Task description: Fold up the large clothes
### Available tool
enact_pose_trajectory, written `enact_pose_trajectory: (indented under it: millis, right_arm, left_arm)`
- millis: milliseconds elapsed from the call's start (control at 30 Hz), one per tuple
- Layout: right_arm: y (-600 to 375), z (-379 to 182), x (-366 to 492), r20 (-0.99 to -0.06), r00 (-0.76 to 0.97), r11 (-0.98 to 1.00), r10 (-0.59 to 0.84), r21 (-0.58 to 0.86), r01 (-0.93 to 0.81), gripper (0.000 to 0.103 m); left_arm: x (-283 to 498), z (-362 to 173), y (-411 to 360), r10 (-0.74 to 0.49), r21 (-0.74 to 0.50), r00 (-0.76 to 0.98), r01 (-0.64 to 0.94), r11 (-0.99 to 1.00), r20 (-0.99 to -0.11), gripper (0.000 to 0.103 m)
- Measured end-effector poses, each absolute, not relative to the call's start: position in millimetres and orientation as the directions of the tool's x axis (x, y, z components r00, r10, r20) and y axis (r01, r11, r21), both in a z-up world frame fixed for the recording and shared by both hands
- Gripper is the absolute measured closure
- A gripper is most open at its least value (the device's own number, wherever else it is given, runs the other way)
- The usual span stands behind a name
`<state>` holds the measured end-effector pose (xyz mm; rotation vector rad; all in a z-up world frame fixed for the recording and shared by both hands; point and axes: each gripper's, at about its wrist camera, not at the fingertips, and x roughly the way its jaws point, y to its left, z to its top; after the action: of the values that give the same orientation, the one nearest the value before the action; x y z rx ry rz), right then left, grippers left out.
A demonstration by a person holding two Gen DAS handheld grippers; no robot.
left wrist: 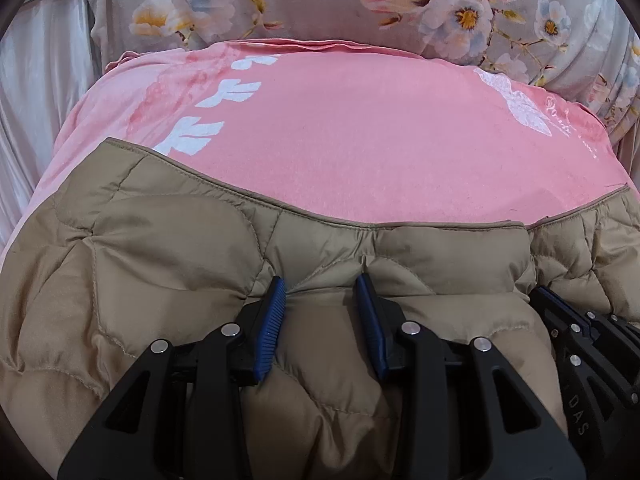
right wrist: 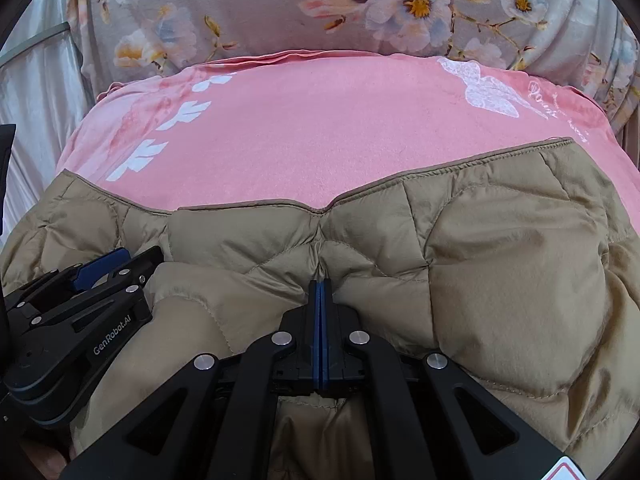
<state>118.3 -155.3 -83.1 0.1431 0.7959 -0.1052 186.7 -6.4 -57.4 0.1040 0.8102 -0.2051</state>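
1. Left wrist view: the left gripper clamps a puffy ridge of the tan quilted jacket, which fills 6 o'clock on the pink sheet; slick padding could squirm free.
2. Right wrist view: the right gripper is pinched fully together on a thin jacket fold at 6 o'clock; uneven pulling could skew the crease.

— What's under my grippers?

— The quilted jacket, lying on the blanket that covers the bed. Its trimmed edge runs across in front of me, with bare blanket beyond it.

— And behind the blanket?

— A flowered pillow at the far end, and a curtain off to my left.

— How do my two tools sit?

— Side by side on the jacket: my left gripper to the left, my right gripper just beside it on the right.
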Motion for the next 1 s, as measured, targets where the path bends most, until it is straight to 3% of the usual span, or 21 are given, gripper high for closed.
enact_pose_trajectory:
  millis: [100, 200, 267, 500, 700, 1000]
  right_arm:
    - [-162, -80, 119, -0.727, 0.687, 0.983, 0.014, 0.136, 0.125, 0.103]
    - [-175, -58, 91, -0.717, 0.697, 0.971, 0.028, 0.186, 0.152, 0.103]
    - [-184, -36, 56, -0.685, 0.728, 0.963, 0.013, 0.204, 0.176, 0.092]
    - [-163, -31, -21, -0.669, 0.740, 0.961, 0.068, 0.242, 0.130, 0.094]
    - [-136, -66, -25, -0.695, 0.719, 0.982, 0.021, 0.151, 0.117, 0.098]
    - [-117, -92, -25, -0.659, 0.743, 0.991, -0.118, -0.028, 0.133, 0.101]
  left_arm:
    - [183, -51, -1, -0.167, -0.013, 0.654, 0.234, 0.972, -0.738, 0.067]
    - [159, -24, 30, -0.245, -0.116, 0.626, 0.240, 0.964, -0.741, 0.066]
    - [136, -5, 52, -0.276, -0.163, 0.637, 0.231, 0.959, -0.720, 0.066]
    - [64, 9, 68, -0.286, -0.154, 0.649, 0.253, 0.955, -0.705, 0.060]
    - [52, -36, 47, -0.244, -0.100, 0.633, 0.254, 0.962, -0.735, 0.061]
    - [47, -57, 37, -0.187, -0.018, 0.679, 0.248, 0.969, -0.710, 0.060]
